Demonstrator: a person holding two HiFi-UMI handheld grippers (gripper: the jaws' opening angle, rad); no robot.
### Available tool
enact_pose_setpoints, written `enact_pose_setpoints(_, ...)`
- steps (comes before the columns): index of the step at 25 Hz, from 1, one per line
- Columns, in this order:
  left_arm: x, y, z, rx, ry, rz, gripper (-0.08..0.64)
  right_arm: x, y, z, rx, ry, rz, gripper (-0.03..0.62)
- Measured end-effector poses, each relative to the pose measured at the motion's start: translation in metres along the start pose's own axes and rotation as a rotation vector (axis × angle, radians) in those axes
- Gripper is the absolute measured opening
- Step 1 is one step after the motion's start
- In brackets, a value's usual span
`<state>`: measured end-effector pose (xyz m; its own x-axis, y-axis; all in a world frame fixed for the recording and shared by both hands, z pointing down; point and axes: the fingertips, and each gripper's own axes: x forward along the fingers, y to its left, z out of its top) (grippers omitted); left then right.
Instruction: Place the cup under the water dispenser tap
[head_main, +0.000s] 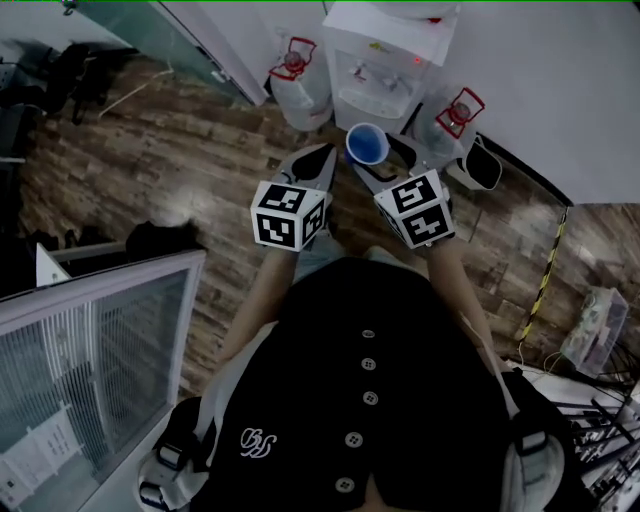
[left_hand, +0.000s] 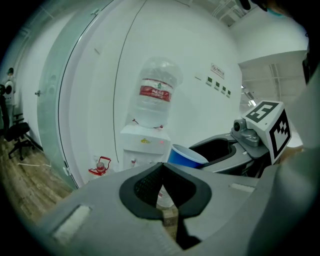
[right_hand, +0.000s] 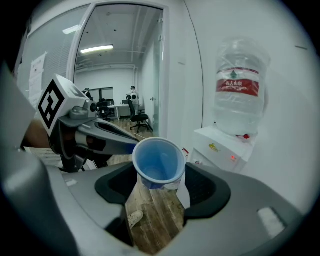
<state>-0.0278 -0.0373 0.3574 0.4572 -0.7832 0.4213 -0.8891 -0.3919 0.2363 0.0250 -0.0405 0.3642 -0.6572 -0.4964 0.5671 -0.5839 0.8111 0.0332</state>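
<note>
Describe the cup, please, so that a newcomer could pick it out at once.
Find the white water dispenser against the wall, flanked by clear jugs with red handles. Just before it, the right gripper holds a cup: the only bright blue thing there, open-topped and empty.

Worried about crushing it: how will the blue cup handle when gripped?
The blue cup looks empty and thin-walled: probably light, easily crushed. Its smooth tapered sides might slip between the jaws. Narrower at the base, it may tip easily.

Beyond my cup (head_main: 367, 143), the water dispenser (head_main: 385, 45) front is open. A spare bottle (head_main: 298, 88) crowds its left, a second bottle (head_main: 452, 122) its right; the wooden floor (head_main: 180, 170) further left lies free.
</note>
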Motion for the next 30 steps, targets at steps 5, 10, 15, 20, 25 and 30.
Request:
enact_pose_setpoints(5, 0.016, 0.031, 0.021, 0.030, 0.014, -0.075, 0.000, 0.031, -0.014, 0.020, 0.030, 0.017, -0.065, 0.301)
enact_pose_setpoints(10, 0.025, 0.057, 0.032, 0.056, 0.035, -0.132, 0.000, 0.054, -0.020, 0.043, 0.049, 0.016, -0.117, 0.301)
enact_pose_setpoints(15, 0.032, 0.077, 0.038, 0.086, 0.052, -0.178, 0.000, 0.076, -0.022, 0.054, 0.076, 0.014, -0.149, 0.299)
enact_pose_setpoints(20, 0.036, 0.092, 0.039, 0.088, 0.065, -0.209, 0.000, 0.090, -0.020, 0.057, 0.093, 0.029, -0.166, 0.299)
enact_pose_setpoints(25, 0.036, 0.096, 0.038, 0.071, 0.069, -0.244, 0.000, 0.097, -0.020, 0.055, 0.107, 0.054, -0.178, 0.299)
enact_pose_setpoints(30, 0.036, 0.101, 0.035, 0.056, 0.074, -0.258, 0.000, 0.101, -0.017, 0.059, 0.112, 0.058, -0.182, 0.299)
